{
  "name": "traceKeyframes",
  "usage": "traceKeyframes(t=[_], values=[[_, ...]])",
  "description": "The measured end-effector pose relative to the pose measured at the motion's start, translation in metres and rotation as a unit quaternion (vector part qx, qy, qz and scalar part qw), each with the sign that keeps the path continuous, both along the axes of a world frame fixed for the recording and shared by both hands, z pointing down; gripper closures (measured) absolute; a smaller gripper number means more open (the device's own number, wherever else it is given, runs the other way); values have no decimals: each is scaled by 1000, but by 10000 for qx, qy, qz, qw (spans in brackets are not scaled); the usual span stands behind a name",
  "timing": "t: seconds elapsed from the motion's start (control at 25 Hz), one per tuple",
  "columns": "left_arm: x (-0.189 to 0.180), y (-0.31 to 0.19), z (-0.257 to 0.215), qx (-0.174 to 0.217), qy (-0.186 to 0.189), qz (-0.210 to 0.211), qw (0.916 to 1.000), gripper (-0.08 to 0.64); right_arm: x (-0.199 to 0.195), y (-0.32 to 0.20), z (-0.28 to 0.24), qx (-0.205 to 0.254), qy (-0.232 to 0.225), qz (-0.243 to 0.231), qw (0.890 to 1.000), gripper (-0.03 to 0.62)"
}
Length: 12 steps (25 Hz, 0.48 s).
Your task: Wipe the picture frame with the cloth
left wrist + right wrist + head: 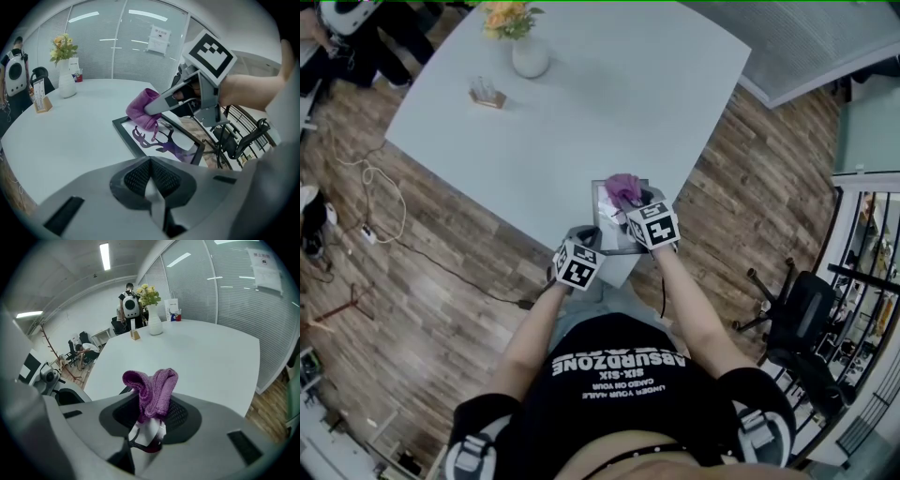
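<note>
The right hand-held gripper (150, 412) pinches the purple cloth (152, 385) on the picture frame (161, 143) at the bench (70, 136) edge. The left hand-held gripper (150, 180), beside the frame, is closed and empty.

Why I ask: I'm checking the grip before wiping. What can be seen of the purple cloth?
The cloth is purple, soft and knitted-looking, bunched into a wad with two rounded folds poking out past the jaws. The right gripper is shut on its lower part. In the left gripper view the wad seems to rest on the glass of the black picture frame, near a corner.
</note>
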State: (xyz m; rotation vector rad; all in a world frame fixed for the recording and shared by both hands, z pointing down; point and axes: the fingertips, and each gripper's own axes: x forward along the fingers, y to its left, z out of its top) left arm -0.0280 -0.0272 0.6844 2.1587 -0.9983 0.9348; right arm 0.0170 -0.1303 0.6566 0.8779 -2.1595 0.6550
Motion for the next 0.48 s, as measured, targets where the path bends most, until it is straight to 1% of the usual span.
traceKeyframes(t=[0.08, 0.2, 0.48], values=[[0, 0, 0, 22, -12, 2, 10000, 545, 0, 2, 0, -4, 4, -11, 10000, 459], [-1, 4, 1, -52, -77, -49, 9999, 545, 2, 8, 0, -5, 17, -21, 10000, 459], [-3, 4, 3, 104, -144, -257, 9995, 545, 5, 23, 2, -52, 3, -51, 10000, 460]])
